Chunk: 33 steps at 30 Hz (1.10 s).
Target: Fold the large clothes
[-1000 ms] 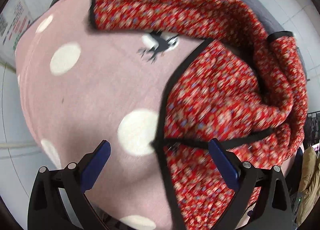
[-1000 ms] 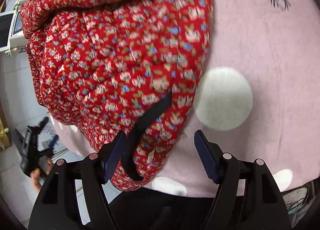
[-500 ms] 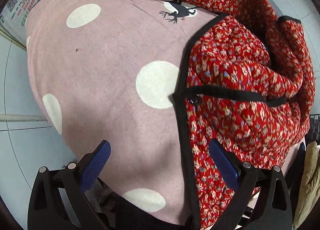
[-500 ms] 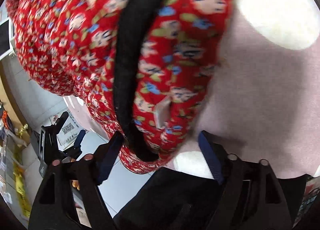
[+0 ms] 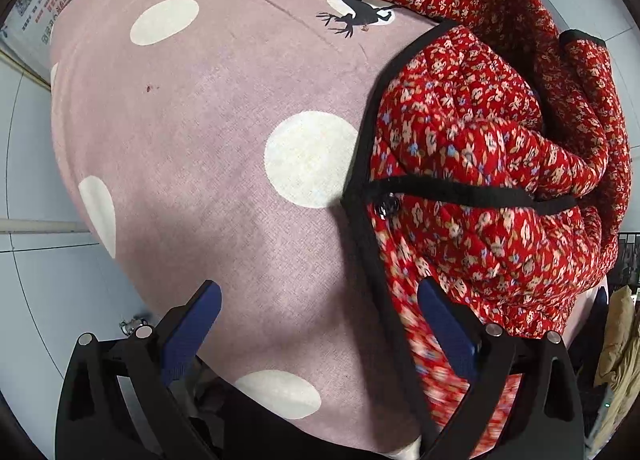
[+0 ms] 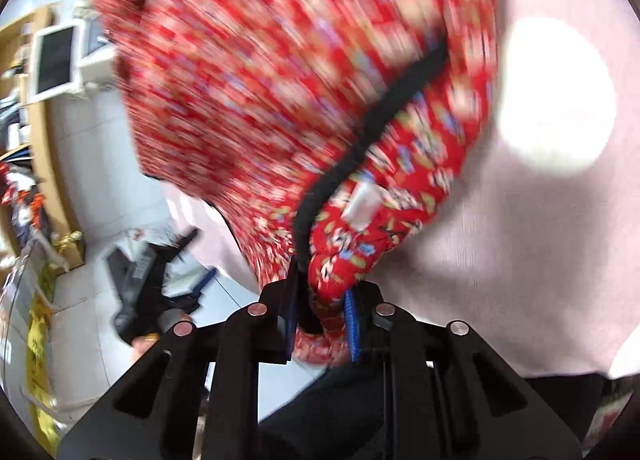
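A: Which step was in hand?

B: A corner of the red floral quilted jacket with black trim (image 5: 472, 163) was being taken up for a fold. The left gripper (image 5: 316, 324) was held spread wide above the jacket's black-edged front, nothing pinched. The right gripper (image 6: 320, 312) had just been closing, and its jaws were clamped on the jacket's trimmed hem (image 6: 340, 260).

A: What was called for next?

B: Probably the hem was to be drawn across the jacket, with the left jaws closed on the front edge.

A: And the surroundings?

B: The jacket was heaped on a pink cloth with white dots (image 5: 200, 163); beyond the jacket, pale floor tiles (image 5: 36, 292) and a wooden shelf (image 6: 40, 163) were seen.
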Each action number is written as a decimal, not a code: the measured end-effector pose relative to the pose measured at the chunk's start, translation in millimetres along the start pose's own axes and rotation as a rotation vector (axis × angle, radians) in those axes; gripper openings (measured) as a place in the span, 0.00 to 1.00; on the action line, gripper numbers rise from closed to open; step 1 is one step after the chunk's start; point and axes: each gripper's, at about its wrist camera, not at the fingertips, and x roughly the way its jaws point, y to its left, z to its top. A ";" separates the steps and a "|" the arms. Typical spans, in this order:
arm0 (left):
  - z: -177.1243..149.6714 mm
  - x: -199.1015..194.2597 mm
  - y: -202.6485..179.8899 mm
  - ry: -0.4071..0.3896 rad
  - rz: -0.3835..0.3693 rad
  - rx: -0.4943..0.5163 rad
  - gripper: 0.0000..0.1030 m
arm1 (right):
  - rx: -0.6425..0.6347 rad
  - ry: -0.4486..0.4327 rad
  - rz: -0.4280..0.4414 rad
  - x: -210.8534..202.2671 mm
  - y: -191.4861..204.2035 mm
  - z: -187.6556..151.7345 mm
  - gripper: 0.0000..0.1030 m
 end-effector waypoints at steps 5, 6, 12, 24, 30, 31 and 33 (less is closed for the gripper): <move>-2.2 -6.0 -4.1 -0.009 -0.005 0.012 0.94 | 0.031 -0.173 0.072 -59.9 -9.7 -0.1 0.17; -1.1 -2.5 -10.5 -0.011 -0.005 0.013 0.94 | 0.046 -0.205 0.082 -72.0 -14.7 -1.7 0.17; -6.0 -9.2 -9.5 -0.015 -0.019 0.017 0.94 | 0.132 -0.400 0.109 -152.0 -54.5 -19.5 0.13; 32.8 14.8 -35.5 -0.050 0.010 0.202 0.94 | 0.101 -0.446 -0.228 -216.2 -104.9 -22.2 0.73; 77.3 21.2 -62.1 -0.076 -0.001 0.311 0.94 | 0.306 -0.429 -0.146 -157.2 -136.5 -29.7 0.73; 83.7 19.5 -66.8 -0.086 -0.014 0.325 0.94 | 0.349 -0.437 -0.107 -153.4 -145.8 -34.0 0.73; 93.5 18.2 -76.3 -0.098 -0.033 0.357 0.94 | 0.407 -0.441 -0.036 -144.9 -159.8 -38.9 0.73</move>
